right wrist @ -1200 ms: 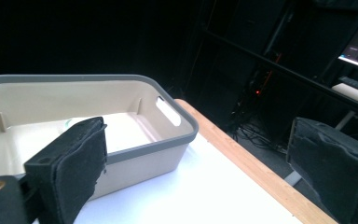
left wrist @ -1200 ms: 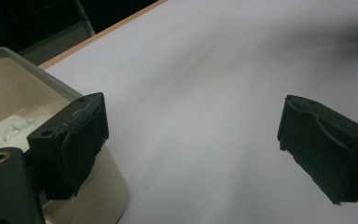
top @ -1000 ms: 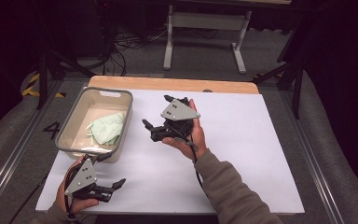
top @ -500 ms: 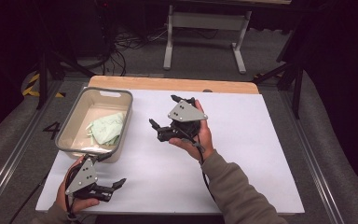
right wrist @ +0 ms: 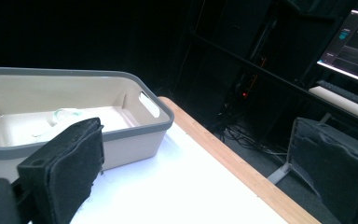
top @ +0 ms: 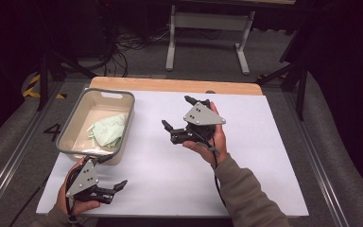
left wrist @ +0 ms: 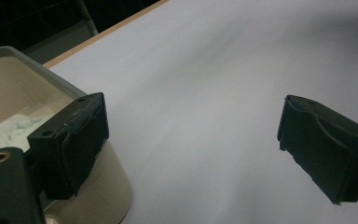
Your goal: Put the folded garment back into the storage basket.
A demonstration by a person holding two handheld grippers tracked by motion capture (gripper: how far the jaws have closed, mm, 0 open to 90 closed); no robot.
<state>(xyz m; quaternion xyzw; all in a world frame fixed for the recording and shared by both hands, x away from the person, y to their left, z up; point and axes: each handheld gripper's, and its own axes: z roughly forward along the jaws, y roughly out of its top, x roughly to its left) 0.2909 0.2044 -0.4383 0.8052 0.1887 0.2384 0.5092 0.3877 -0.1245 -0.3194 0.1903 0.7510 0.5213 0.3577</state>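
The white counter point(top: 274, 156) takes up most of the high view. A beige bin point(top: 73, 142) sits at the left of the frame with a pale green cloth point(top: 108, 131) lying inside it. The right gripper point(top: 179, 118) is held up mid-frame, fingers released and gaping, nothing in them. The left gripper point(top: 116, 189) sits lower left, just below the bin, fingers spread wide and empty too.

— What surrounds the counter point(top: 274, 156)?
— Dark room, grey carpeted floor point(top: 137, 66). The white top has a wooden edge point(top: 170, 85) at the far side.
— Any furniture?
— A grey-legged table frame point(top: 208, 28) stands beyond, cables point(top: 127, 42) on the floor beside it. A lit monitor point(right wrist: 354, 42) glows, seen in the right gripper view.
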